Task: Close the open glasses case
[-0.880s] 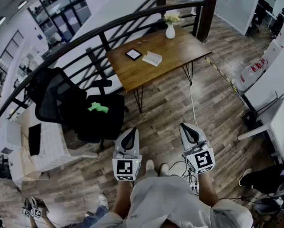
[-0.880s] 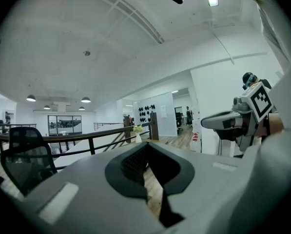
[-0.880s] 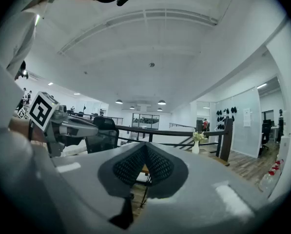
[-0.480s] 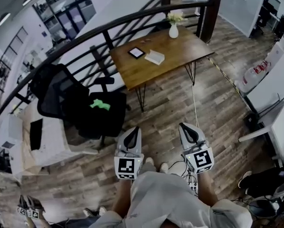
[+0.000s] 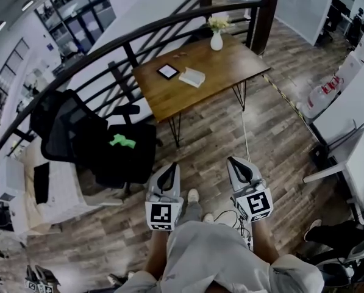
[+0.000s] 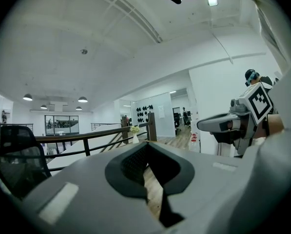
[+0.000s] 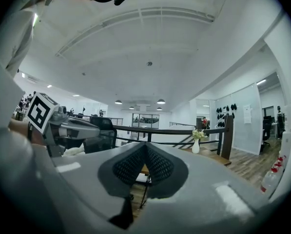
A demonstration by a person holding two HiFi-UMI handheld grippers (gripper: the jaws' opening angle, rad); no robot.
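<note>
On the wooden table [image 5: 218,66], far ahead of me, lies a pale object [image 5: 192,76] that looks like the open glasses case; it is too small to make out clearly. A dark flat square [image 5: 167,71] lies just left of it. Both grippers hang in front of the person's body, above the floor and well short of the table. The left gripper [image 5: 167,171] and the right gripper [image 5: 238,163] are shut with nothing between the jaws. Each gripper view shows its own jaws closed, left [image 6: 146,147] and right [image 7: 145,147], pointing level across the room.
A white vase with flowers [image 5: 216,38] stands at the table's far edge by a black railing [image 5: 108,38]. A black office chair [image 5: 93,142] with a green item [image 5: 122,141] stands left, beside a white desk [image 5: 53,194]. Cables lie on the wood floor [image 5: 242,221].
The person has taken a step, one shoe now forward, and the view has shifted slightly. Both grippers stay shut and keep their place in front of the body.
</note>
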